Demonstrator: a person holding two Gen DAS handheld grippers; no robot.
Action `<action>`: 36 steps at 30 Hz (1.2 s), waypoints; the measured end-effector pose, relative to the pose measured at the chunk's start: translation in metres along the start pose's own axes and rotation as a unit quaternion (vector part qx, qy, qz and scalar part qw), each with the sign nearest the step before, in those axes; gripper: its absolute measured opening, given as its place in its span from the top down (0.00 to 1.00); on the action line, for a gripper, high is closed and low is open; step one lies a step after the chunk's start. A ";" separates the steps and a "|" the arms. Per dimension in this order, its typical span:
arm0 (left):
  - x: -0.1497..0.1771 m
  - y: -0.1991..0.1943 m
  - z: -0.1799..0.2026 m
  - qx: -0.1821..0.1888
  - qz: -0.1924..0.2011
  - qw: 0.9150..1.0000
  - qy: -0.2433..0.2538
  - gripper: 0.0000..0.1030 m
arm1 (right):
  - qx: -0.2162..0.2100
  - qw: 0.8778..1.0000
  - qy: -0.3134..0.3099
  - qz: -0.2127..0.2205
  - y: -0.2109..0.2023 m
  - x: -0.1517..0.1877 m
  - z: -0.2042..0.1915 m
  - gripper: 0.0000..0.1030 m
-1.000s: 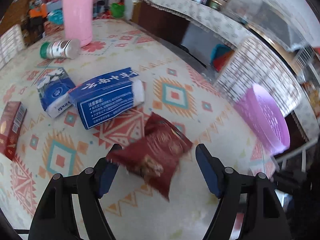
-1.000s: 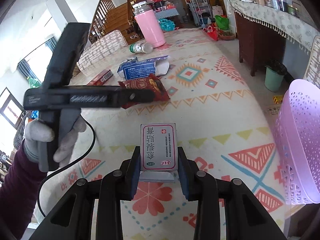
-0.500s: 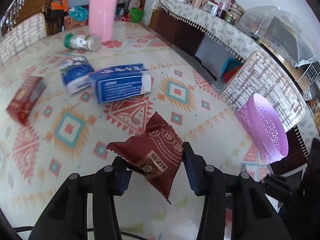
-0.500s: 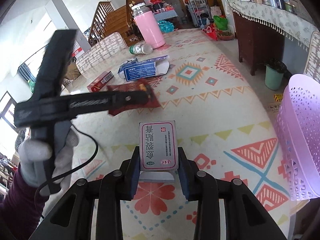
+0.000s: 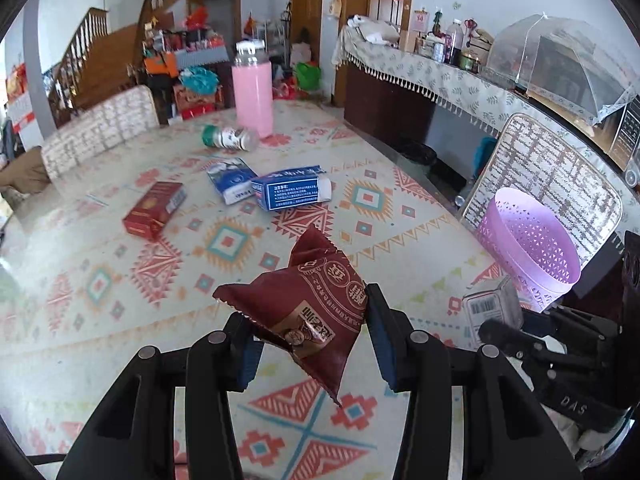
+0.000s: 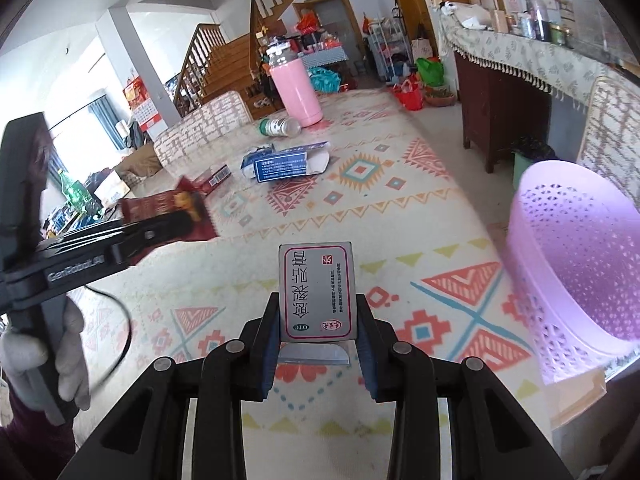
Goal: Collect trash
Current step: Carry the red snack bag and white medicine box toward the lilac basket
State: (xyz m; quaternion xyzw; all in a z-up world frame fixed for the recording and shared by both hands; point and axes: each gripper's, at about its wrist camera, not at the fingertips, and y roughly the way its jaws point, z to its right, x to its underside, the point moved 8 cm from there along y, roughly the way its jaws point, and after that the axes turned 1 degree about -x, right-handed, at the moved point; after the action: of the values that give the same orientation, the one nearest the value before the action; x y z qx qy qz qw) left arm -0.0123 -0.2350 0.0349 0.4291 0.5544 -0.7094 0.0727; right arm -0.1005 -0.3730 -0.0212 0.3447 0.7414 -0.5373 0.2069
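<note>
- Two grippers each carry one piece of trash above the patterned surface point(image 5: 120, 320), so both loads can go to the bin in one pass.
- Left gripper point(image 5: 310, 330): its fingers point(image 5: 378, 332) pinch a dark red snack bag point(image 5: 308, 304) across its lower half. The grip sits low on the bag, so the upper corner stands free and the bottom corner hangs below the fingers; the bag is clear of the surface.
- Right gripper point(image 6: 316, 336): its fingers point(image 6: 366, 344) are pressed against the two long edges of a small grey medicine box point(image 6: 316, 290). The box stands upright with its printed face toward the camera, a hold that keeps a rigid carton from twisting.
- Purple perforated basket point(image 6: 576, 264): it sits at the right-hand edge of the surface, near both grippers, with its mouth open. It is judged to be the collection point, which explains why both loads are raised and angled toward that side.
- Remaining trash lies well apart, farther back: a red carton point(image 5: 154, 210), a blue tissue pack point(image 5: 232, 180), a blue box point(image 5: 294, 194) and a small bottle point(image 5: 230, 138) on its side just beside an upright pink flask point(image 5: 253, 88).
- Judgement: transport step in hand; neither item is over the basket mouth yet.
</note>
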 end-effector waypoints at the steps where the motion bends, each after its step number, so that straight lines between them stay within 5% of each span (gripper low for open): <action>1: 0.001 -0.006 0.001 -0.006 0.005 1.000 0.002 0.56 | 0.004 1.000 0.002 0.004 -0.005 0.001 0.002 0.65; 15: 0.005 -0.035 0.014 -0.066 0.042 0.996 0.039 0.56 | 0.025 0.998 0.035 0.035 -0.047 0.012 0.025 0.65; 36: -0.010 -0.020 0.064 -0.041 0.034 0.996 0.076 0.56 | 0.033 0.994 0.074 0.074 -0.076 -0.010 0.077 0.65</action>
State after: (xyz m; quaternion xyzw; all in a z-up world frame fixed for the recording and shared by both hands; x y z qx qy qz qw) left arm -0.0515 -0.2861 0.0576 0.4972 0.5720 -0.6484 0.0715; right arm -0.1546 -0.4627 0.0094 0.4442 0.7090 -0.5176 0.1794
